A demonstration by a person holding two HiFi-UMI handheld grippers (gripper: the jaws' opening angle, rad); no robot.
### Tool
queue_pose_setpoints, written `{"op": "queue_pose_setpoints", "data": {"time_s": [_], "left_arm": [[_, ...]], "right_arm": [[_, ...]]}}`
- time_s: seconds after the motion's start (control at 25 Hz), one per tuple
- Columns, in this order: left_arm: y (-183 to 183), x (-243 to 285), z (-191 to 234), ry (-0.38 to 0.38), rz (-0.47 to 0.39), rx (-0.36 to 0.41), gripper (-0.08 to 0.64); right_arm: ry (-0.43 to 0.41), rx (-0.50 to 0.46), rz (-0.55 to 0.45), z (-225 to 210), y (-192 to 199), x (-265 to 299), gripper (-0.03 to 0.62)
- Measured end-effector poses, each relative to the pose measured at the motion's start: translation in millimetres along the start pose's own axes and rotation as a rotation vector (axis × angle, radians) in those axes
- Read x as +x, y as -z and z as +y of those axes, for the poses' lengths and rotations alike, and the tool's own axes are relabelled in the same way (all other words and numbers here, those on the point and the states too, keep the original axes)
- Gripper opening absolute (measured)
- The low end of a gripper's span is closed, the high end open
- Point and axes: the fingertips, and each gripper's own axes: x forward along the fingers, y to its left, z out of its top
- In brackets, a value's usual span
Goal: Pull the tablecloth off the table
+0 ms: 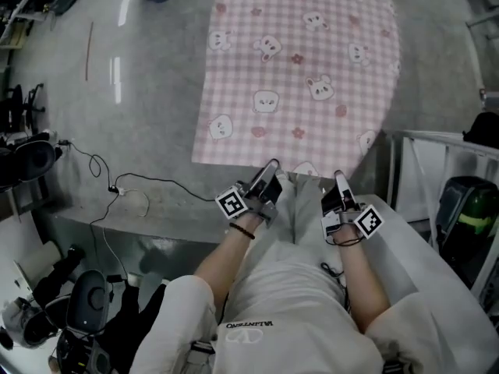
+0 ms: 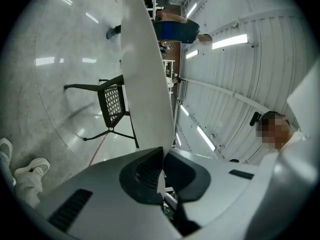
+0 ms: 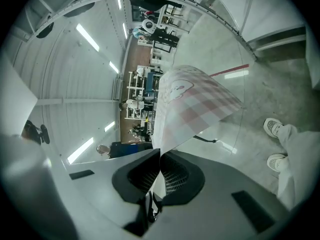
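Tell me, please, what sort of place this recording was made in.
Probably an industrial hall used as a lab or workshop: a polished concrete floor, strip lights on a ribbed metal ceiling, and benches crowded with equipment at the far end.

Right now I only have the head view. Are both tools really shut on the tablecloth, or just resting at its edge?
Observer: The left tool is shut on the tablecloth; the cloth's plain underside runs up from between its jaws.
Operator: Right one?
Observer: The right tool is shut on it too, with the pink check side fanning out from its jaws.
Operator: Anything past the cloth I can't see?
Observer: The left gripper view shows a black mesh chair standing on the floor beyond the cloth.
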Motion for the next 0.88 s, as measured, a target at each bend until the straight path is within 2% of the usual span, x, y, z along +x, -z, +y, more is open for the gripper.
{"op": "queue_pose_setpoints", "data": {"time_s": [0.08, 0.28, 0.4, 0.72, 0.88], "left_arm": [[1.6, 0.0, -7.8, -0.006, 0.0, -0.006, 0.003], [-1.3, 3.7, 21.4, -0.026, 0.022, 0.004, 0.003], [-2.5, -1.4, 19.4, -0.025, 0.033, 0.005, 0.003], [-0.6, 6.3, -37.0, 0.043, 0.107, 0.035, 0.003], [4.4, 6.1, -60.8, 0.053, 0.128, 0.031, 0.003]], "right_arm": [[0.006, 0.008, 0.0, 7.2, -0.8, -3.7, 0.011], [0.012, 0.034, 0.029, -20.2, -2.9, 9.7, 0.011], [0.003, 0.045, 0.041, -18.5, 3.3, 9.0, 0.011], [-0.053, 0.01, 0.057, 31.5, 1.9, -7.2, 0.011], [-0.068, 0.013, 0.05, 48.2, 1.5, -19.9, 0.011]]}}
